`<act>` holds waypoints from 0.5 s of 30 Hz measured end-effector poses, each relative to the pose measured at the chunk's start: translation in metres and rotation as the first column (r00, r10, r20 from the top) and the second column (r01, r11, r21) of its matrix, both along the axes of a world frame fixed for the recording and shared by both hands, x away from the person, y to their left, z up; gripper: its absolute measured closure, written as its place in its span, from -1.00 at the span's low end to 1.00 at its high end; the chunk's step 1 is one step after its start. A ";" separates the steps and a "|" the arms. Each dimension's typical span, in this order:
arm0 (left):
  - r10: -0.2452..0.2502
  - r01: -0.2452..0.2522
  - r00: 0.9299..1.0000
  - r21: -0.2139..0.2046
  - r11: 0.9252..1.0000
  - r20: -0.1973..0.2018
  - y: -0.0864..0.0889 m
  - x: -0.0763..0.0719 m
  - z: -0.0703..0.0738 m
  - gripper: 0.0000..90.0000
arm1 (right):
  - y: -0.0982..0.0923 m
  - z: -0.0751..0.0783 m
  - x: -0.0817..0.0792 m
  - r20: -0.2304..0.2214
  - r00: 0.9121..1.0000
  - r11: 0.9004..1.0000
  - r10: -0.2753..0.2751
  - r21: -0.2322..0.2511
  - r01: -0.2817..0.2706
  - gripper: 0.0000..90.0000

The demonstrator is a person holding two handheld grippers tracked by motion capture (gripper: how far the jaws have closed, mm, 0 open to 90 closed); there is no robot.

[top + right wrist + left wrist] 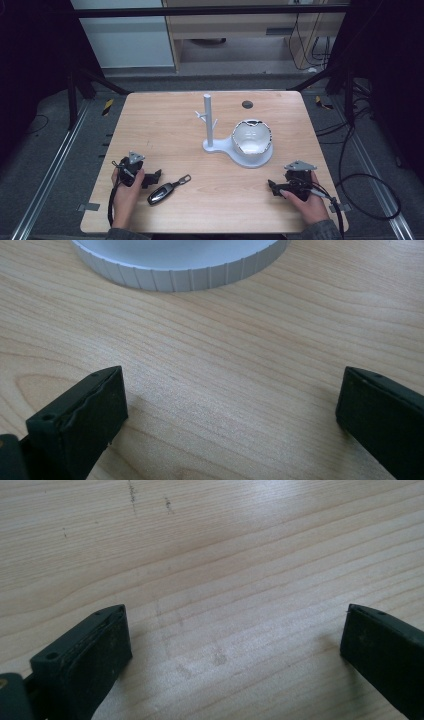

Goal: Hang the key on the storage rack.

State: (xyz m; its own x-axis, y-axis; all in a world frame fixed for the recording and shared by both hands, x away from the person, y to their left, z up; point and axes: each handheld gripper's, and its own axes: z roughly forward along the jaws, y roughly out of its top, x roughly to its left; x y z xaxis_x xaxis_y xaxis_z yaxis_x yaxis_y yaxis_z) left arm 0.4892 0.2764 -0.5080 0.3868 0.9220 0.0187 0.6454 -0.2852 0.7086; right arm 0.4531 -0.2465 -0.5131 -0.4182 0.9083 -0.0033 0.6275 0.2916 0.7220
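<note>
A black car key lies on the wooden worktop, just beside the left gripper, whose fingers gape empty. The right gripper, equally wide open, rests near the grey stand.

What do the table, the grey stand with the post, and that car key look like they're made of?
Table: pale wood or wood-look laminate, matt, with visible grain lines. Stand: probably plastic, matt light grey, with a ribbed edge on its round base. Car key: glossy black, likely plastic, with a metal-looking ring end.
</note>
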 end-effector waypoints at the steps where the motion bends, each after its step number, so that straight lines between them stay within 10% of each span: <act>1: -0.001 0.001 1.000 0.000 1.000 0.000 0.000 -0.001 0.000 -1.00 | 0.000 0.000 0.000 0.000 1.000 1.000 0.000 0.000 0.000 -0.99; 8: -0.028 0.028 0.999 -0.025 0.999 -0.016 -0.002 -0.003 0.005 -0.89 | 0.000 0.000 0.000 0.000 1.000 1.000 0.000 0.000 0.000 -0.99; 15: -0.065 0.074 0.995 -0.125 0.989 0.077 -0.009 -0.023 0.025 -0.92 | 0.000 0.000 0.000 0.000 1.000 1.000 -0.001 0.000 0.001 -0.99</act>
State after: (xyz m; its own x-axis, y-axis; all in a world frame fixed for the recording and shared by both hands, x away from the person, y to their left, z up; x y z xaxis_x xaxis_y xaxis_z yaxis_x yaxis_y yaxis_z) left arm 0.4663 0.2671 -0.4829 0.4517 0.8896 -0.0673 0.5729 -0.2314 0.7862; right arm 0.4531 -0.2464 -0.5131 -0.4176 0.9086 -0.0030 0.6280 0.2910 0.7217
